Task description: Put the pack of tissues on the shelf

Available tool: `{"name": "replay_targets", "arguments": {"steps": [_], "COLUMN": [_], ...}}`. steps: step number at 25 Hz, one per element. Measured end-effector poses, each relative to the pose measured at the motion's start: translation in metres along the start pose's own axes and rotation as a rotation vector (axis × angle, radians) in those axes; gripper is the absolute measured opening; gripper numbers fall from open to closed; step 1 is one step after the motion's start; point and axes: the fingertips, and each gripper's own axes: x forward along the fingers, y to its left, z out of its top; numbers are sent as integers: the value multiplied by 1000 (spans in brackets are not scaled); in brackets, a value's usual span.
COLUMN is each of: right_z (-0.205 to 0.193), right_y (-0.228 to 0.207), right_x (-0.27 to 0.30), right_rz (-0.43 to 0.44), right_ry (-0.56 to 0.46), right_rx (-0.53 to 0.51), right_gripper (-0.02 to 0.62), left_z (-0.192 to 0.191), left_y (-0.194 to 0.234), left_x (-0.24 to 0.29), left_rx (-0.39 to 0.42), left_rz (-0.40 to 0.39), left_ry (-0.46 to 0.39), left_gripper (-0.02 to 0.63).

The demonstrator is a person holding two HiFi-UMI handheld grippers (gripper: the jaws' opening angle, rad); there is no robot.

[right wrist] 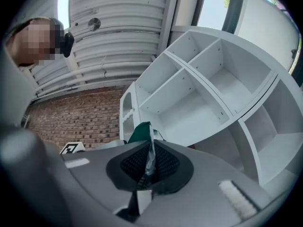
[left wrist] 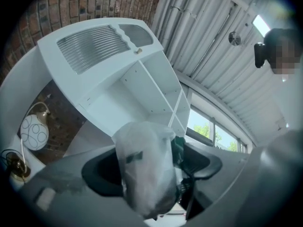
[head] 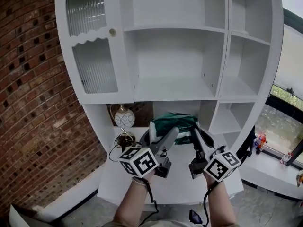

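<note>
The pack of tissues [head: 173, 121], green with clear white-ish wrap, hangs just above the white counter [head: 180, 174] in front of the white shelf unit [head: 175, 90]. My left gripper [head: 164, 130] stands open, and the pack's pale wrapped end [left wrist: 144, 169] sits between its jaws with dark gaps showing on both sides. My right gripper [head: 195, 130] is shut on a thin fold of the pack's green wrapper [right wrist: 142, 132], pinched flat between its pads [right wrist: 163, 164]. The shelf compartments above are empty.
A round white patterned lamp [head: 124, 118] with a coiled cable [head: 120, 143] stands on the counter at the left. A ribbed-glass cabinet door [head: 92, 56] closes the upper left. A brick wall [head: 28, 103] is on the left, a window sill with small toys [head: 259, 140] on the right.
</note>
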Motion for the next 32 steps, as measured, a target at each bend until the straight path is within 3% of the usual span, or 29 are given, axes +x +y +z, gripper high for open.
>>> {"name": "replay_targets", "arguments": {"steps": [5, 9, 15, 18, 23, 27, 32], "right_z": [6, 15, 24, 23, 18, 17, 25], "right_y": [-4, -8, -15, -17, -18, -19, -20], "right_x": [-4, -7, -12, -11, -6, 2, 18], "right_rz": [-4, -27, -52, -58, -68, -73, -78], "right_ry": [-39, -65, -82, -71, -44, -38, -32], "right_rx": [27, -8, -38, -45, -60, -65, -99], "right_gripper": [3, 3, 3, 3, 3, 3, 5], "left_z": [4, 10, -2, -10, -14, -6, 11], "left_y": [1, 5, 5, 3, 6, 15, 17], "left_x": [-5, -13, -19, -16, -14, -10, 2], "left_rx": [69, 182, 478, 584, 629, 636, 638], "left_rz": [10, 36, 79, 72, 69, 69, 38], "left_ry": [-8, -11, 105, 151, 171, 173, 166], "left_gripper": [411, 422, 420, 414, 235, 136, 75]}}
